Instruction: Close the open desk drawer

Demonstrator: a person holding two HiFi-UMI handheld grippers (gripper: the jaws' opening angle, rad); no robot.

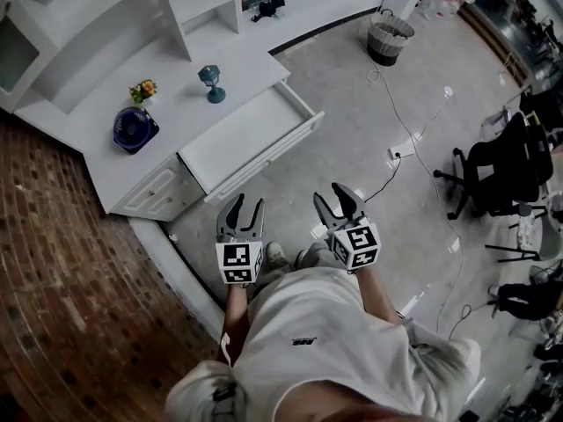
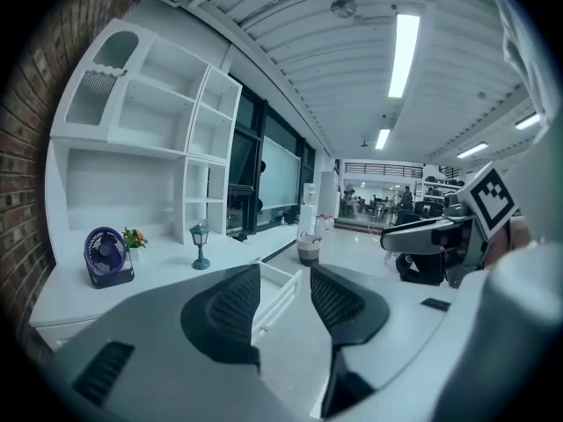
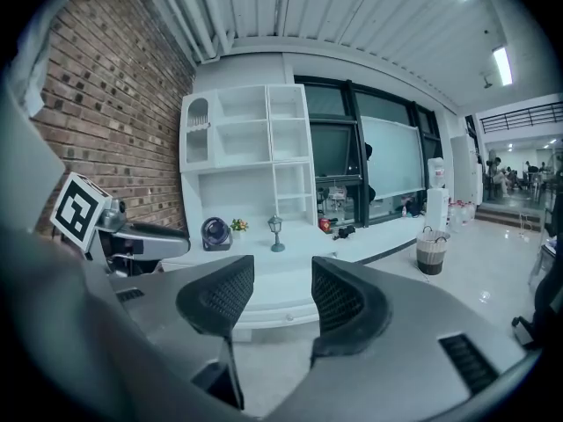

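**Both grippers empty, drawer wide open**

The left gripper (image 1: 242, 204) and right gripper (image 1: 339, 193) hang side by side, jaws spread, holding nothing, just short of the drawer (image 1: 251, 137) jutting from the white desk (image 1: 176, 104). A push at one corner could skew and jam it. Nothing blocks the approach. The fan (image 1: 135, 130) and lantern (image 1: 211, 83) sit on the desktop, and the power strip (image 1: 402, 151) lies well right.

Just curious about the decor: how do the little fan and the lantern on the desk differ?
The fan is dark blue, round and squat; the lantern is teal, slim, on a stem. The fan stands nearer the brick wall than the lantern does. Both stand upright on the white desk.
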